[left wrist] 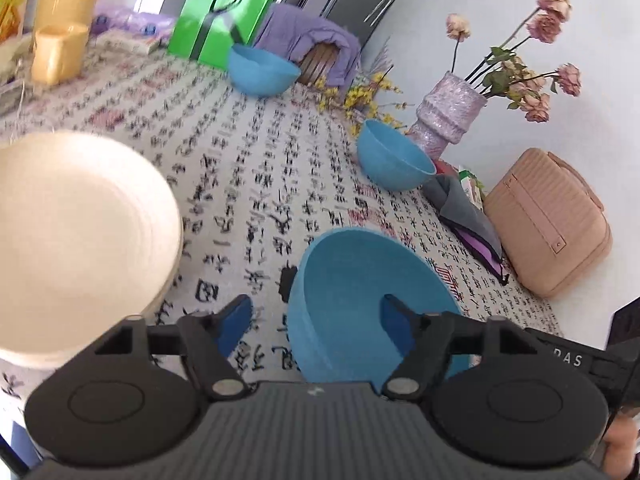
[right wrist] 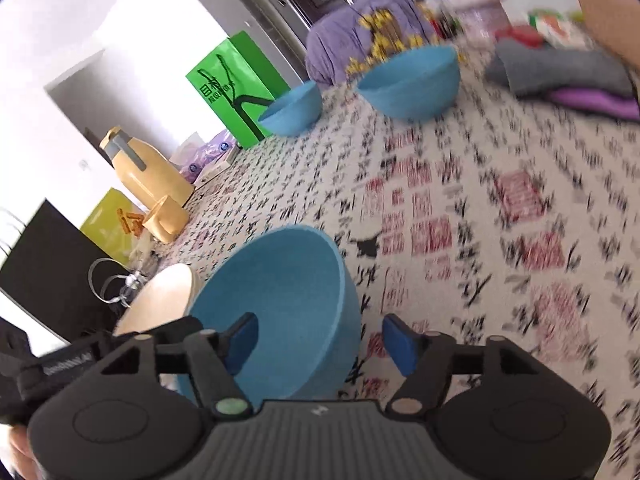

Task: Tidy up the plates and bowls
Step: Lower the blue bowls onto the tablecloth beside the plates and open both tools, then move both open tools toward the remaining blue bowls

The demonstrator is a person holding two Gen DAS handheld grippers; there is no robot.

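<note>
Left wrist: left gripper (left wrist: 316, 322) jaws apart, straddling the near rim of a blue bowl (left wrist: 360, 300) on the counter (left wrist: 256, 168); cream plate stack (left wrist: 76, 236) just left of the jaws. Two more blue bowls ahead. Right wrist: right gripper (right wrist: 320, 344) jaws apart, straddling that bowl's wall, nothing clamped.

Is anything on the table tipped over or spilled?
Nothing is spilled. The nearest blue bowl seems to lean to one side, with both open claws, left claw and right claw, straddling its rim. The other two blue bowls sit apart, not stacked.
</note>
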